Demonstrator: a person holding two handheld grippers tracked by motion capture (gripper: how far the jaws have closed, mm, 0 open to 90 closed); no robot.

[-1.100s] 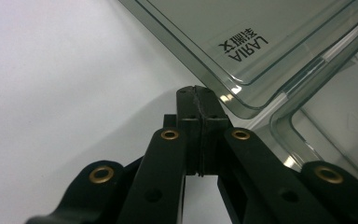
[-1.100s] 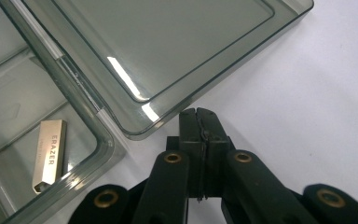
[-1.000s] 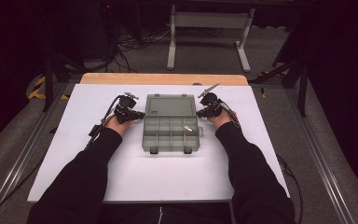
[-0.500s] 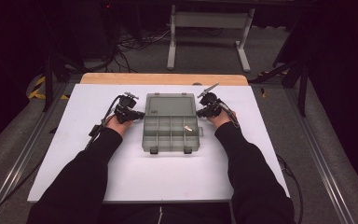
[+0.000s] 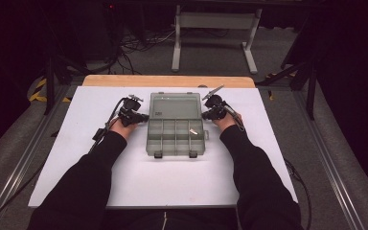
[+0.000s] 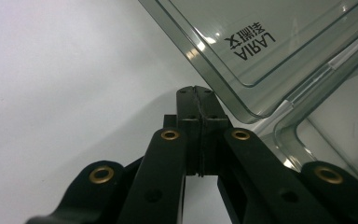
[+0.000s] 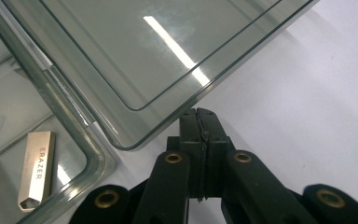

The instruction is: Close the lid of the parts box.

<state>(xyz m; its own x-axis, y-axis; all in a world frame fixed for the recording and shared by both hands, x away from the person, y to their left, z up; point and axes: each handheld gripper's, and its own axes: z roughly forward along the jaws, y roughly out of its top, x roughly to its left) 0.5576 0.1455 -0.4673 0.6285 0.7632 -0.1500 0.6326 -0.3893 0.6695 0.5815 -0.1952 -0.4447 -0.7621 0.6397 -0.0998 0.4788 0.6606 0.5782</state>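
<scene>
High view: a clear plastic organizer box (image 5: pixel 176 125) sits mid-table on the white table (image 5: pixel 76 158), lid (image 5: pixel 175 106) folded open away from the person, compartment tray nearer. Left gripper (image 5: pixel 143 116) rests at the box's left edge, right gripper (image 5: pixel 207 115) at its right edge, both approx. level with the hinge line. Vs. the earlier high-view frames nothing has shifted: hands, box and lid hold the same positions, so this reads as a pause w/ the lid already open, not a step in progress. A small pale item lies in a right-hand compartment. Left gripper view: the jaws are clenched together, nothing between them; tips sit just under the lid's corner (image 6: pixel 242 60), touching or nearly so, cannot tell which. Printed lettering on the lid is legible here, not from above. Right gripper view: jaws likewise pressed shut and empty, tips just below the lid's other corner (image 7: pixel 168 93). This view identifies the pale item as a metal USB stick (image 7: pixel 37 169) lying flat in a corner compartment, a detail the high view leaves unresolved.
</scene>
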